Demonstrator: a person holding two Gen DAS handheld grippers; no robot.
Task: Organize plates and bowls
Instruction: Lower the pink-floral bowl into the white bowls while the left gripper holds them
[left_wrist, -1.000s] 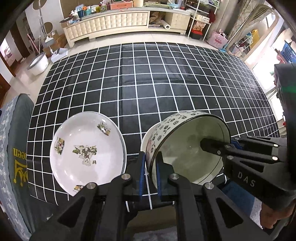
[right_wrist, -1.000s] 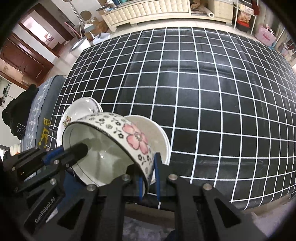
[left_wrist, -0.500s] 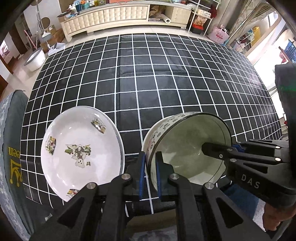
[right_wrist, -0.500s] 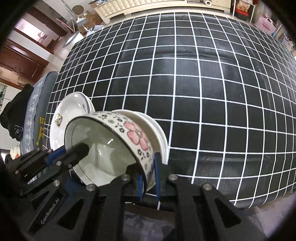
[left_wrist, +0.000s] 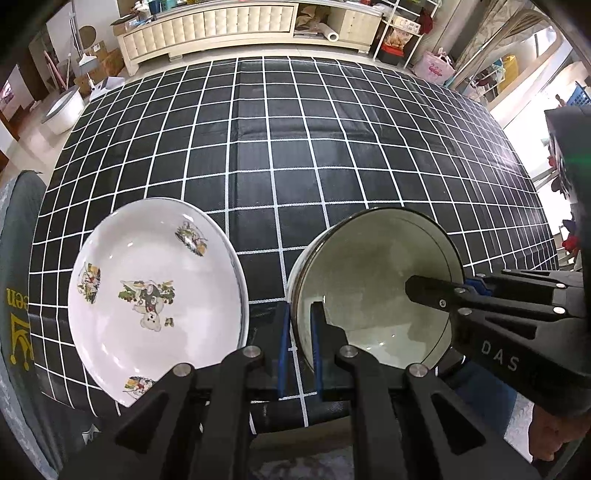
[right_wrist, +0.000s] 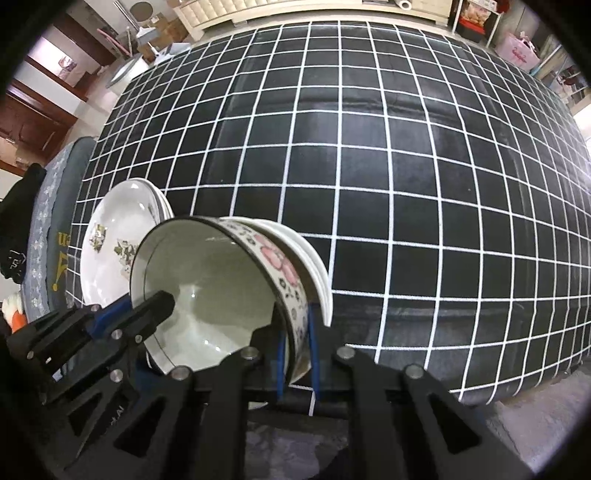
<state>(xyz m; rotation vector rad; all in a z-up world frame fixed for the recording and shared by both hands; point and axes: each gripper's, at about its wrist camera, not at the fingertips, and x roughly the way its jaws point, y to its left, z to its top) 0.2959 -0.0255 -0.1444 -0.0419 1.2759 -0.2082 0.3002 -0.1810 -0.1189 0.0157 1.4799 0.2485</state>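
Left gripper (left_wrist: 298, 347): fingers pressing together on the left part of the floral bowl's rim, one finger lying inside the bowl and one outside

Right gripper (right_wrist: 297, 350): fingers pinching the opposite, right part of the same rim, the flowered wall sitting between its blue pads; in the left wrist view its finger is reaching into the bowl from the right

Floral bowl (right_wrist: 207, 291): being held by both grippers at the near edge of the table, tilting with its opening toward the cameras; the outside is showing pink flowers and a dark rim line, the inside is looking pale and glossy

White bowls (right_wrist: 310, 266): sitting nested just behind and under the floral bowl, only their stacked rims showing; whether they are touching it cannot be told

Plate (left_wrist: 155, 295): lying on the cloth just left of the floral bowl, carrying small printed pictures; further plate rims are peeking out beneath it in the right wrist view

Tablecloth (left_wrist: 295, 155): black with a white grid, stretching away beyond the dishes

Sideboard (left_wrist: 236, 22): standing against the far wall, cream-coloured
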